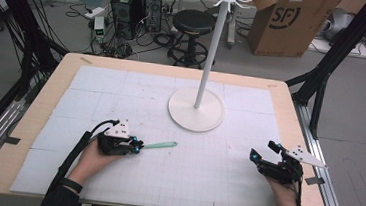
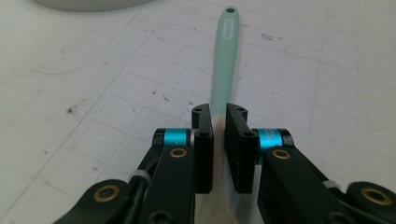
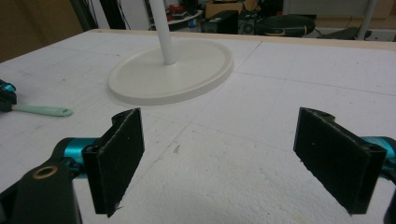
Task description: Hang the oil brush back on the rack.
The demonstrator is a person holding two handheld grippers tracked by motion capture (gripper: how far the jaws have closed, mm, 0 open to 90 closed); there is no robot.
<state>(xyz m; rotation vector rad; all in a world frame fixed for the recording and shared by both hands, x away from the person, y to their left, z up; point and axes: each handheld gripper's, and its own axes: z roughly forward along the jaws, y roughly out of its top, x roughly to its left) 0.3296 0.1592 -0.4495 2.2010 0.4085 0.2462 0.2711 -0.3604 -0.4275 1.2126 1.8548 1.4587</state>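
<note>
A brown cardboard box (image 1: 291, 22) on the floor behind the table carries the large letters "SF" inside a rounded outline. The mint-green handle of the utensil (image 2: 226, 60) bears a small embossed mark near its hanging hole, too small to read. Nothing else carries legible writing.

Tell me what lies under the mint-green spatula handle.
Under the mint-green plastic spatula handle lies the white gridded foam mat; the handle rests flat on it. The left tool is shut on it, covering the handle's near part and the mat below.
</note>
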